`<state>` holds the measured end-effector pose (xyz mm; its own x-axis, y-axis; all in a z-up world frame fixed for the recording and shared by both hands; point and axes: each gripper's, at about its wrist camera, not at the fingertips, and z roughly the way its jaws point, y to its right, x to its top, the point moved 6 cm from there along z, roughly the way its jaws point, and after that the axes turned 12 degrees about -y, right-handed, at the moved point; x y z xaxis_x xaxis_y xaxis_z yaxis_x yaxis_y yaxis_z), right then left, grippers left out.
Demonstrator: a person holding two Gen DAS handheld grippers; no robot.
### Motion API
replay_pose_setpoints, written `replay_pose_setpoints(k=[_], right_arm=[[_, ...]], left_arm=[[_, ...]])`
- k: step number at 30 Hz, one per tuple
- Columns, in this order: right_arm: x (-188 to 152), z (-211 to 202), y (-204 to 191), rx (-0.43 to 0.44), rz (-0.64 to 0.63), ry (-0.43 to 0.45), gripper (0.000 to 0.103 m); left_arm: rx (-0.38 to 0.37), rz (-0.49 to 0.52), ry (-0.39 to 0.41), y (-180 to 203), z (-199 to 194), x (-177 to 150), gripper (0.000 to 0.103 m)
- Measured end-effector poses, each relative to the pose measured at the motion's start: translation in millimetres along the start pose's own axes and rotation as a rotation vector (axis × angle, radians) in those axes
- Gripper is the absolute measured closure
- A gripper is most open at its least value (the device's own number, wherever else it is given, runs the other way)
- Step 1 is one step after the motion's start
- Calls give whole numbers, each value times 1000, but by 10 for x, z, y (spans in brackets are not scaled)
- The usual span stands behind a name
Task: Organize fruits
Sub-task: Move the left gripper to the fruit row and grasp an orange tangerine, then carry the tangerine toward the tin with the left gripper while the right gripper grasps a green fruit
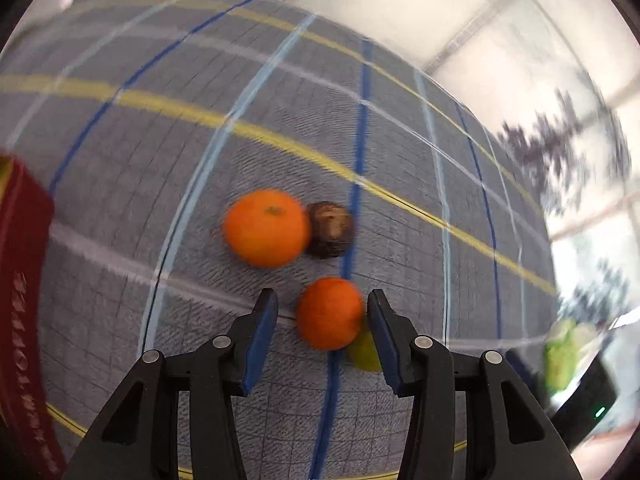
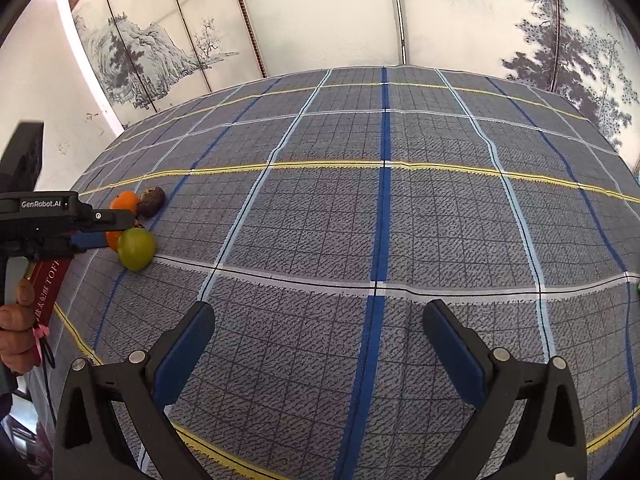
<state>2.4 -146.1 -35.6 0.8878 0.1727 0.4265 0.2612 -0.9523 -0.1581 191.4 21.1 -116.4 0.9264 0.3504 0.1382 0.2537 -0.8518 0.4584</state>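
Note:
In the left wrist view my left gripper [image 1: 322, 308] is open, its blue pads on either side of a small orange [image 1: 330, 313] that lies on the plaid cloth. A green fruit [image 1: 362, 350] sits right behind that orange, partly hidden by the right finger. A larger orange [image 1: 267, 233] and a brown fruit [image 1: 331, 229] touch each other just beyond. In the right wrist view my right gripper [image 2: 318, 324] is open and empty over bare cloth. The same cluster shows far left there: green fruit [image 2: 136, 249], orange [image 2: 125, 201], brown fruit [image 2: 151, 201], with the left gripper [image 2: 86, 236] beside them.
A dark red box [image 1: 22, 300] with printed letters stands at the left edge, also visible in the right wrist view [image 2: 48, 284]. The grey plaid tablecloth [image 2: 384, 216] covers the table. A painted folding screen [image 2: 320, 12] stands behind it. A green item [image 1: 560, 354] lies at the far right.

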Motion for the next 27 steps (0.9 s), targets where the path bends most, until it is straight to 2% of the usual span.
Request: replay_pose_setpoints(k=[2,3,6,11,17,20,23,24,27], right_arm=[[0,0,1,-1,0,-1,0],[0,1,1,-1,0,-1,0],[-1,1,5,-1,0,-1,0],[-5,12,8,-12,-2,-6,0],[-23,115,-128,-160,-83,-59,0],[-29,110,-124,-164,-79,-58,0],[-33,108,-124,-163,-76,-57,0],[-37,100,-139,-149,-77,-53,0],[-32,-57,-403,40,-109,31,5]], left_arm=[[-11,-9,12,-29,-17,-11,60],[8,11,15,1,-13,-28,60],[3,33,22,68,-13,-77,69],[27,55,28,9,-102,-246,70],[83,126,60,-132,-304,-591,70],[119,168,99,-176,-414,-720,70],[124,192,108,-185,-469,-808,70],[122,198,110,-186,-482,-834,70],[118,216,114,-171,-521,-908,70]])
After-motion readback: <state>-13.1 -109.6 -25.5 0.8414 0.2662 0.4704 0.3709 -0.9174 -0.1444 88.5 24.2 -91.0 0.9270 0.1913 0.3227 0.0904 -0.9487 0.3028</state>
